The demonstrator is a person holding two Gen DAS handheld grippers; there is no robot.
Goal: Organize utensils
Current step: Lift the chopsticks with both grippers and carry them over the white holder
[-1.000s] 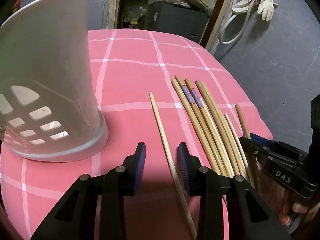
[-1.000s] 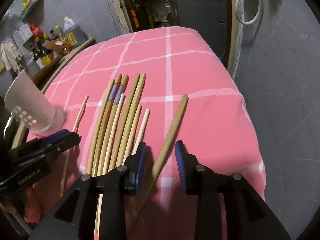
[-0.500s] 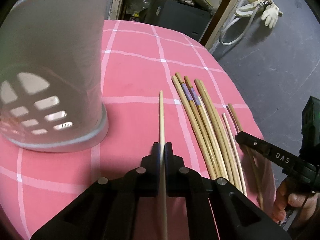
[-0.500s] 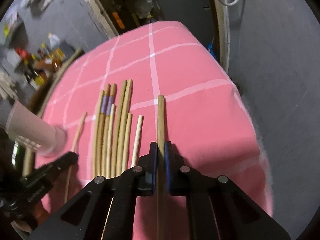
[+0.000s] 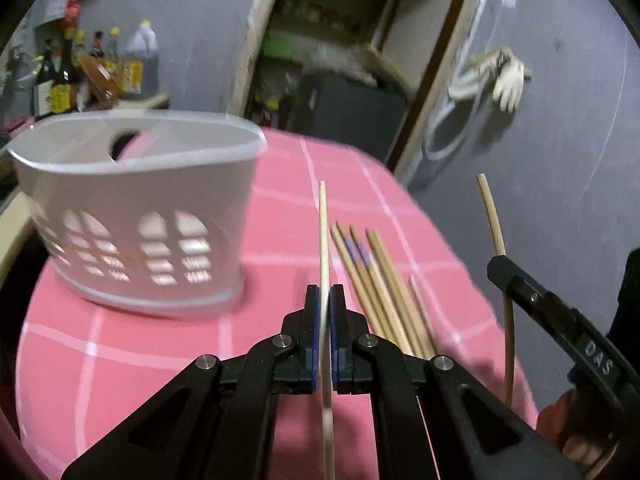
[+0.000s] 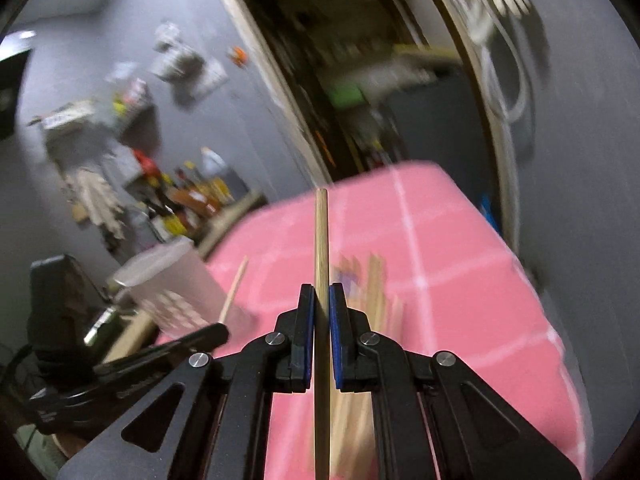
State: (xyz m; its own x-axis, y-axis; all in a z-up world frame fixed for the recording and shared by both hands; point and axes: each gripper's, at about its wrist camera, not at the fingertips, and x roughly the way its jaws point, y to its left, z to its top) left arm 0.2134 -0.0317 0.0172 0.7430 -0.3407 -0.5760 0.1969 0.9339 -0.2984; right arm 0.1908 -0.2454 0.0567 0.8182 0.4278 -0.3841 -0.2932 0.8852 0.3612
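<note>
Your left gripper (image 5: pixel 325 300) and right gripper (image 6: pixel 322 300) each pinch one chopstick (image 5: pixel 323 240). Beside the holder (image 5: pixel 136 216), either may pivot, probably missing its rim.

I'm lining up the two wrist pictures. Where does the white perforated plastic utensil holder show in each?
Left wrist view: the white perforated plastic utensil holder fills the left, upright on the pink checked tablecloth, left of the pale chopstick in the left hand-held gripper.
Right wrist view: lower left, small and blurred.
Shared landmark: the bundle of brown chopsticks on the cloth.
</note>
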